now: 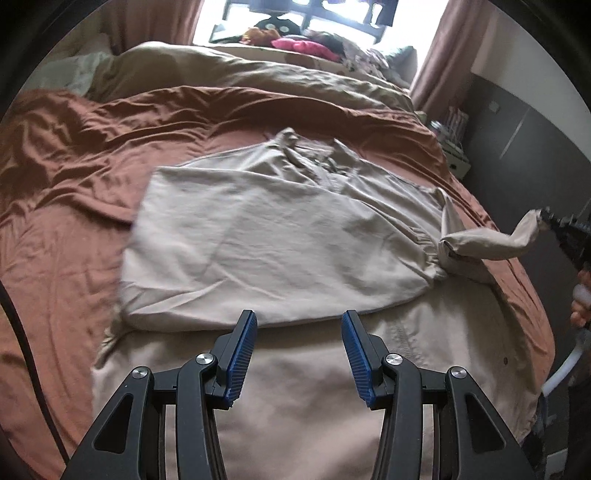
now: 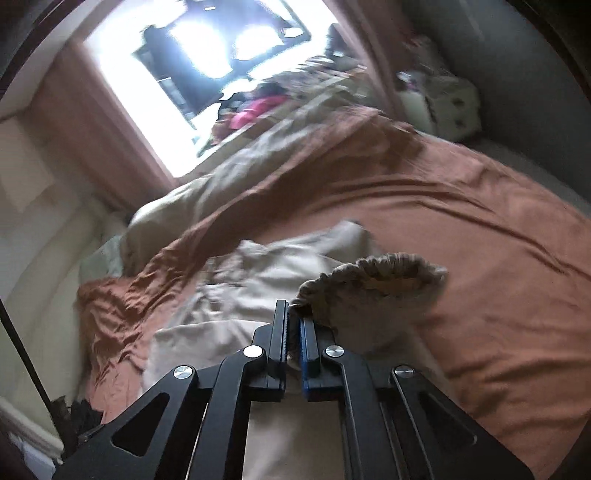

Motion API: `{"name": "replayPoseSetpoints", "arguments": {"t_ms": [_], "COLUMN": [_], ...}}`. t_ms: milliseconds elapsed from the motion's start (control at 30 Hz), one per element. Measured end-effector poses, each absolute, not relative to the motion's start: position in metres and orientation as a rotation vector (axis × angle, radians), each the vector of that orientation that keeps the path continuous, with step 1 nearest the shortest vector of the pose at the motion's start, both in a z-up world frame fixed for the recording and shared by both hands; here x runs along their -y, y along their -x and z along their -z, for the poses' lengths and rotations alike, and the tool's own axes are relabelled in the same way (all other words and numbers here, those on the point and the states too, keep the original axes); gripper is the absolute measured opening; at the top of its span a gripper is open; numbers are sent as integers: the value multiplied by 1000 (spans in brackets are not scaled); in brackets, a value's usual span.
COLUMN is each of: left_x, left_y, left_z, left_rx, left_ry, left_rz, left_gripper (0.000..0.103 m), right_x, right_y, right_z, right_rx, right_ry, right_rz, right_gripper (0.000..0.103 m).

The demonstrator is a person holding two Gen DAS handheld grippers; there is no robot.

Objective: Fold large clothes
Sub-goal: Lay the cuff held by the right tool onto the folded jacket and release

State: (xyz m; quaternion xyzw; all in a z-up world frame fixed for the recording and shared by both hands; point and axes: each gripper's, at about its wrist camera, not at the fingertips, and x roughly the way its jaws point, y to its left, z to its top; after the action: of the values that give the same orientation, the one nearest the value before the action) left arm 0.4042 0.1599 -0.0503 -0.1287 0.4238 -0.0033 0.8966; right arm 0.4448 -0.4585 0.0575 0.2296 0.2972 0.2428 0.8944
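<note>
Beige garment (image 1: 273, 240) laid on bed (image 1: 74, 229), one sleeve lifted by right gripper (image 2: 294, 325).

The garment is spread over the rust-brown sheet in the middle of the bed, its far part folded back over the near part. The left gripper (image 1: 299, 332) is held above the garment's near part, fingers (image 1: 243, 354) spread apart, nothing between them. The right gripper's fingers (image 2: 280, 332) are pressed together on the gathered elastic cuff (image 2: 369, 269) of the sleeve (image 1: 491, 243), which is raised off the bed at the garment's right side. A crumpled tan duvet (image 1: 258, 81) is seen beyond the garment, toward the window (image 1: 295, 18).
</note>
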Motion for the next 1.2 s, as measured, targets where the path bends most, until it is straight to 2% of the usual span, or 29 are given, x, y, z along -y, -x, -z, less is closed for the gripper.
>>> {"name": "replayPoseSetpoints", "arguments": {"t_ms": [133,300,667,1033,1167,1200], "left_x": [-195,-238,-309,-333,-325,-321], "left_y": [-388,-365,-325,-312,-322,-324], "left_z": [47,44,50,63,66,66], "left_rx": [-861,-827,-817,-869,-882,-883], "left_ry": [305,356,416,415,420,417], "left_rz": [-23,-78,-178,-216,-196,-190], "left_gripper": [50,50,50,50,50,53], "right_x": [413,360,238,123,117,123], "right_y": [-420,-405,-445,-470,-479,-483], "right_z": [-80,-78,-51,-19,-15,-14], "right_rx": [-573,-557,-651,-819,-835,-840], "right_ry": [-391,-299,-160,40,64,53], "right_rz": [-577,-657,-819,-924,-907,-899], "right_gripper": [2,2,2,3,3,5]}}
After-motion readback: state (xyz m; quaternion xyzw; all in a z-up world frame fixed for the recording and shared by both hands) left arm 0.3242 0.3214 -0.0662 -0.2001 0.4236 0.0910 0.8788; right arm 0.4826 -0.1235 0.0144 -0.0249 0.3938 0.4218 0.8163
